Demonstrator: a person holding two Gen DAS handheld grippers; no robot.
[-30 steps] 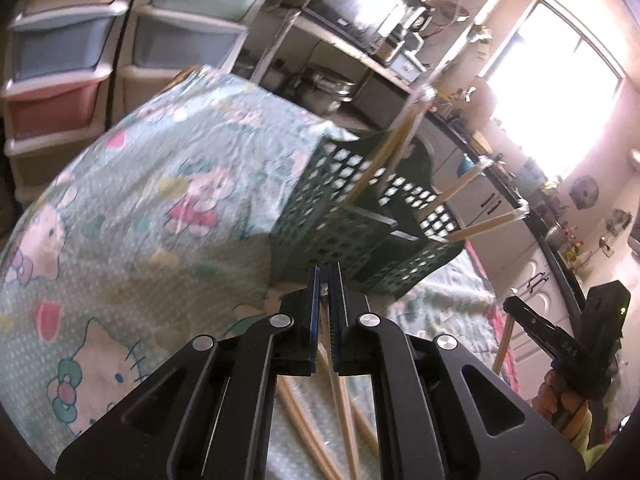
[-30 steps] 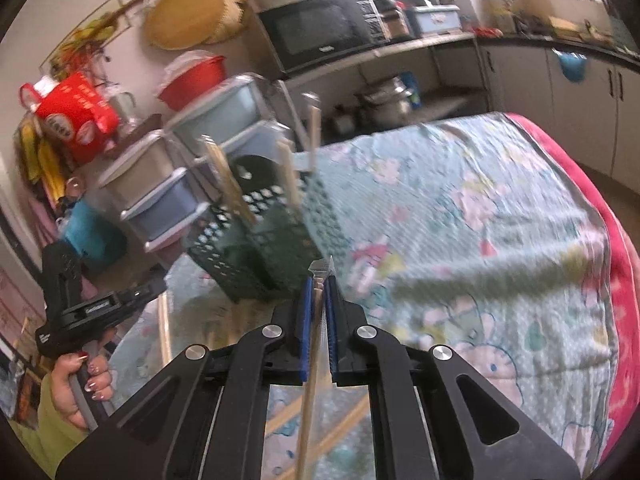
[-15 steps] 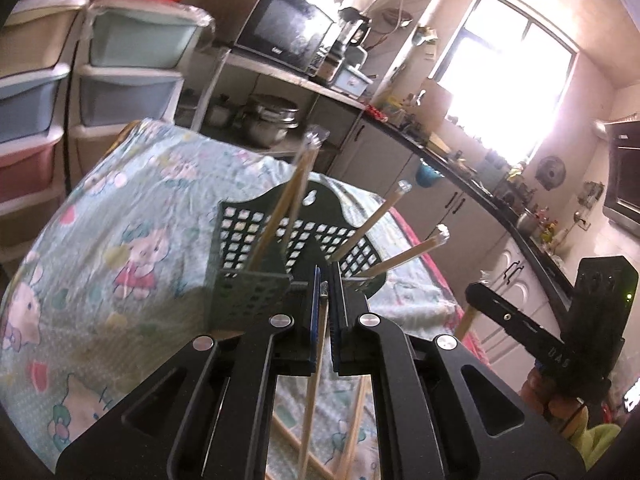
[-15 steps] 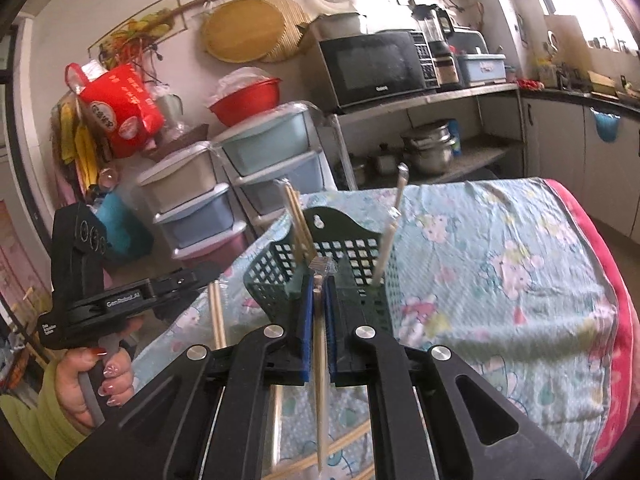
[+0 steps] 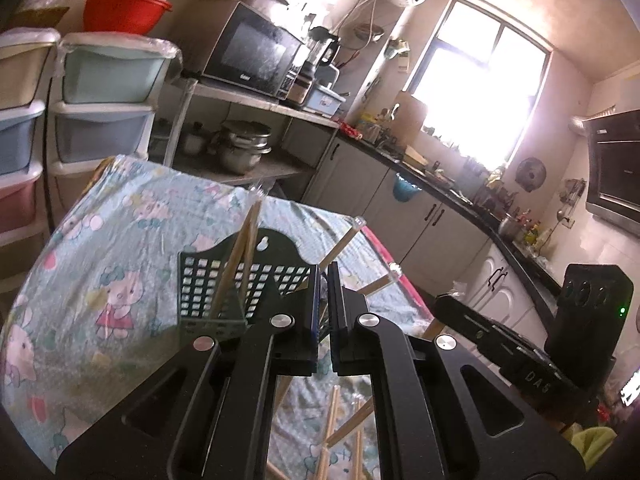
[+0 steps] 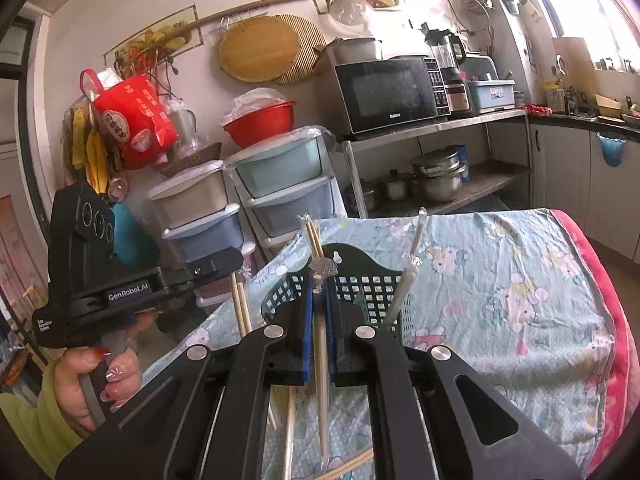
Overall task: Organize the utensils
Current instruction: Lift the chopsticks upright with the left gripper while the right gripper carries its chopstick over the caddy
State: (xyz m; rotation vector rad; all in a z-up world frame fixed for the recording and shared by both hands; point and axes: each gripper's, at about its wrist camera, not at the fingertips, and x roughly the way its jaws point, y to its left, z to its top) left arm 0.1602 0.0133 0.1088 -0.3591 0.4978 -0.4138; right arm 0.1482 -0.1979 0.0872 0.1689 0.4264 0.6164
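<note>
Two tools | right tool (image 6: 319,312) clamps chopstick (image 6: 320,380) | left tool (image 5: 324,300) together, apparently on chopsticks (image 6: 241,308)

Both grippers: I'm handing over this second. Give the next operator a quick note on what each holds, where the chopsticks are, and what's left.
Right gripper: shut on a wrapped chopstick, raised in front of the green basket.
Left gripper: shut on a chopstick pair, raised beside the basket.
Done: several chopsticks already stand in the basket.
Left: drop both held ones in, then collect the loose chopsticks lying on the tablecloth below.
</note>
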